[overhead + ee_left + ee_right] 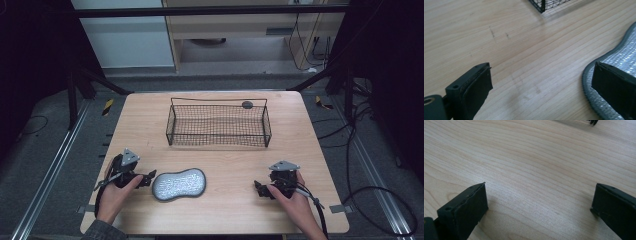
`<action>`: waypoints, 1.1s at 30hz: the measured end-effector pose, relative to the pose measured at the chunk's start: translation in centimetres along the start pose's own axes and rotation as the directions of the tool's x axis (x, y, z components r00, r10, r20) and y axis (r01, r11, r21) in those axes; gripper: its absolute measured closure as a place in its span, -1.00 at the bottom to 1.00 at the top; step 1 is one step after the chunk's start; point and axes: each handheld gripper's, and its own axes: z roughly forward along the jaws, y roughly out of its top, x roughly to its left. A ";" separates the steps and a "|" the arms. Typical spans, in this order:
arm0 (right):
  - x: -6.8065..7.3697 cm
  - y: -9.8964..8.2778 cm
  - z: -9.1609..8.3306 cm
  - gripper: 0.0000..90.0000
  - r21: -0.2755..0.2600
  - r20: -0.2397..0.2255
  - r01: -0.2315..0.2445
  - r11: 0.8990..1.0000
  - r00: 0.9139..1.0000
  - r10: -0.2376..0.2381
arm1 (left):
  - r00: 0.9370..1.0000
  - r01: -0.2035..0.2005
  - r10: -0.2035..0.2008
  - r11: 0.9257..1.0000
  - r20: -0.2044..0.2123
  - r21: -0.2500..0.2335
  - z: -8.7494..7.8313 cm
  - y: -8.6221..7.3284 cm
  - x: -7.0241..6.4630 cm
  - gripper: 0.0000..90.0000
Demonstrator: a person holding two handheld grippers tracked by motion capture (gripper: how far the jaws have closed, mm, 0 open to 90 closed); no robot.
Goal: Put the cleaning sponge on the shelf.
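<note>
Two claws rest on our table (pixel 220 165), both spread apart: left claw (pixel 146 180) touching a silver-grey sponge pad (pixel 179 183), right claw (pixel 260 189) over bare wood, wire basket (pixel 218 125) beyond.

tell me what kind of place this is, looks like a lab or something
Probably a lab or workshop bench set up for recording. A wooden table stands inside a black metal frame, with loose cables on a grey floor and hazard tape on the frame's feet.

Wooden table (pixel 150 120) with basket (pixel 218 125), sponge (pixel 179 183)
</note>
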 end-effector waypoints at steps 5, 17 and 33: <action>0.0 0.0 -0.1 -0.99 0.011 -0.006 0.001 1.000 1.000 -0.001 | 1.000 -0.029 0.029 0.999 0.005 -0.040 -0.7 1.1 -1.5 -0.95; 0.0 0.0 -0.1 -0.99 0.008 -0.003 0.003 1.000 1.000 -0.003 | 0.982 -0.132 0.133 0.991 0.131 -0.014 -0.9 3.3 -4.3 -0.94; 0.0 -0.1 -0.2 -0.99 0.003 -0.004 0.009 1.000 1.000 -0.009 | 0.901 -0.377 0.337 0.920 0.273 0.108 0.6 5.3 -6.7 -0.94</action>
